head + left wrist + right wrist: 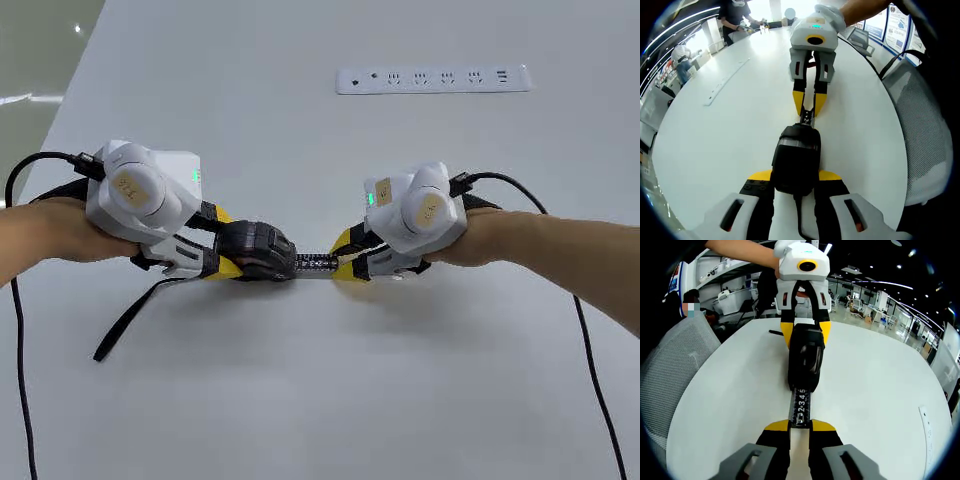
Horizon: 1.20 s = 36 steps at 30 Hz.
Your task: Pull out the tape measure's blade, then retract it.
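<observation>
Blade barely showing out of the case, most of the pull and all of the retraction left

The left gripper [228, 243] is clamping its jaws on the black tape measure [257, 250], which is resting on the white table [300, 400] just at 9 o'clock of the head view's centre. The right gripper [343, 256], at the case's 3 o'clock, is pinching the blade [801, 409] near its tip, with only a short numbered stretch showing between them

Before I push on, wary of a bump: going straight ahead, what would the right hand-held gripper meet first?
The tape measure's case, just beyond the short blade the right hand-held gripper pinches.
</observation>
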### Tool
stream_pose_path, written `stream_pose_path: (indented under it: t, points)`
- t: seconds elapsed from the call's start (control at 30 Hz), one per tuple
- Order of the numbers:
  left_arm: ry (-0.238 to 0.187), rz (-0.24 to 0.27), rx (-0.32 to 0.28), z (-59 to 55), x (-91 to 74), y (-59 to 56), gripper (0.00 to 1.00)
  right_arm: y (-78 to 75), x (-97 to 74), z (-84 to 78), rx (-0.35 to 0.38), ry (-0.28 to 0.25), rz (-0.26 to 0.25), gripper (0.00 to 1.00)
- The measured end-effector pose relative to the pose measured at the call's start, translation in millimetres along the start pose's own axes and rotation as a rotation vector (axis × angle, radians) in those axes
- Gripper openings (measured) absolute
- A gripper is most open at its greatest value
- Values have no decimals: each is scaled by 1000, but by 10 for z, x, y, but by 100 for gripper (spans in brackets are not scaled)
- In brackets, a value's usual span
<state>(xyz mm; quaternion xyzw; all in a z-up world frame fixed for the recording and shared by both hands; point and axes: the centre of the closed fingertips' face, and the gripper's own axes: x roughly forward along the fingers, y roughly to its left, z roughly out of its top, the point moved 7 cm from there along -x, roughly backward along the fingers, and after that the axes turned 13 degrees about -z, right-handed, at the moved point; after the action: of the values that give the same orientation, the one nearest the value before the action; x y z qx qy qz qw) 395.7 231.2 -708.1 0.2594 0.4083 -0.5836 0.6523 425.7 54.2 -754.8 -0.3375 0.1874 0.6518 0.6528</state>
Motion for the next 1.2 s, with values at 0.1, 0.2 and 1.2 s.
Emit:
stream_pose_path:
  t: [0.1, 0.2, 1.2]
  points:
    - [-2, -1, -4, -2, -3, 0, 25, 1, -34, -6, -3, 2, -3, 9]
    - [-3, 0, -7, -3, -4, 0, 25, 2, -59, -14, -7, 5, -5, 9]
    - [-2, -1, -21, 1, 3, 1, 25, -52, -215, -229, -2, 25, -12, 9]
